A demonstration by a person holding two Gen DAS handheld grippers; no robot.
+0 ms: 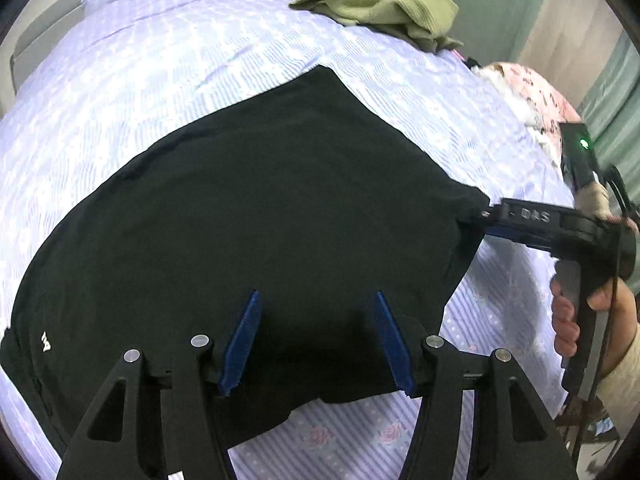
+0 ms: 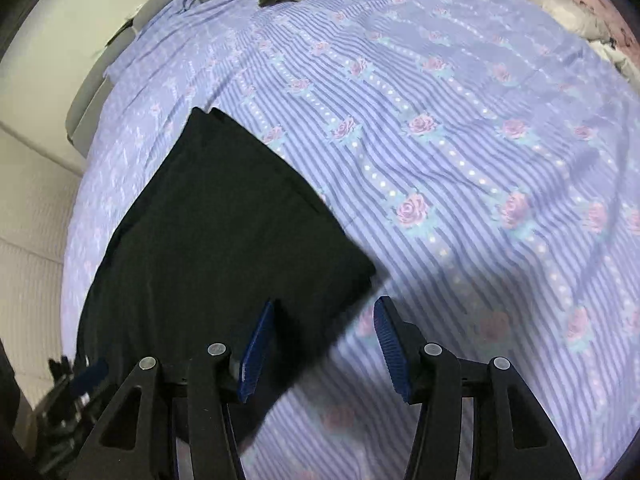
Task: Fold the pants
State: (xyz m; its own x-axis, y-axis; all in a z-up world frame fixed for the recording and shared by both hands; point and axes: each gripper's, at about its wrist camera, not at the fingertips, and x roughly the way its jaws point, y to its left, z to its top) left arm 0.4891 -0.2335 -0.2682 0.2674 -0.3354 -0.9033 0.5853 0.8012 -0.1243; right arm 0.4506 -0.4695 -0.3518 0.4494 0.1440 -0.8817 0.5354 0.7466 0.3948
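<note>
Black pants (image 1: 256, 216) lie flat on a bed with a lavender striped floral sheet (image 1: 140, 72). My left gripper (image 1: 316, 300) is open, its blue pads just above the near edge of the pants. My right gripper (image 1: 486, 213) reaches in from the right at the pants' right corner; from here its jaws look close together. In the right wrist view my right gripper (image 2: 324, 306) is open, with the near corner of the pants (image 2: 224, 240) under its left pad and the sheet (image 2: 460, 140) under the right pad.
An olive green garment (image 1: 380, 0) is heaped at the far side of the bed. Pink and white bedding (image 1: 532, 92) is bunched at the right. A pale wall and bed frame (image 2: 48, 80) lie left of the bed.
</note>
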